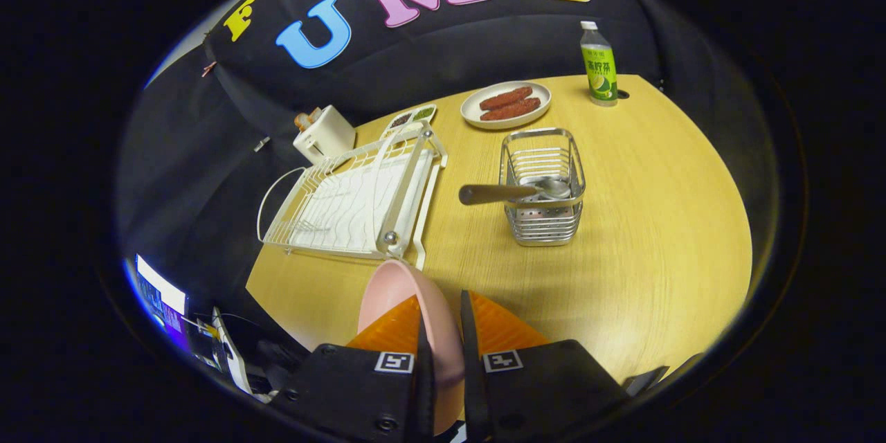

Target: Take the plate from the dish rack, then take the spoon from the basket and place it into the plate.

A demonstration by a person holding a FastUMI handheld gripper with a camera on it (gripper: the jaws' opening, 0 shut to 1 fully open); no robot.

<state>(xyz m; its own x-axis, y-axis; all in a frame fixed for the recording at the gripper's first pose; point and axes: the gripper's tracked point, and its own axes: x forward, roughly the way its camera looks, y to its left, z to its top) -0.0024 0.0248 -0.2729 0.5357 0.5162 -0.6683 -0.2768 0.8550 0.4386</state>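
Your gripper (443,332) is clamped on the plate (408,297) rim, edge-on between the fingers, clear of the rack (346,208); spoon (512,192) waits in the basket (543,187) beyond.

Plate (408,297): smooth matt pink, looking plastic. Basket (543,183): gleaming polished wire metal. Spoon (516,192): shining steel bowl, matt handle. Dish rack (356,197): white coated wire, showing satin. Table (657,221): displaying matt wood grain.

Well beyond the fingers, a white plate with sausages (506,105) is sitting on the wooden table (657,235), a green-labelled bottle (599,66) standing nearby, a toaster (323,133) resting farther left.
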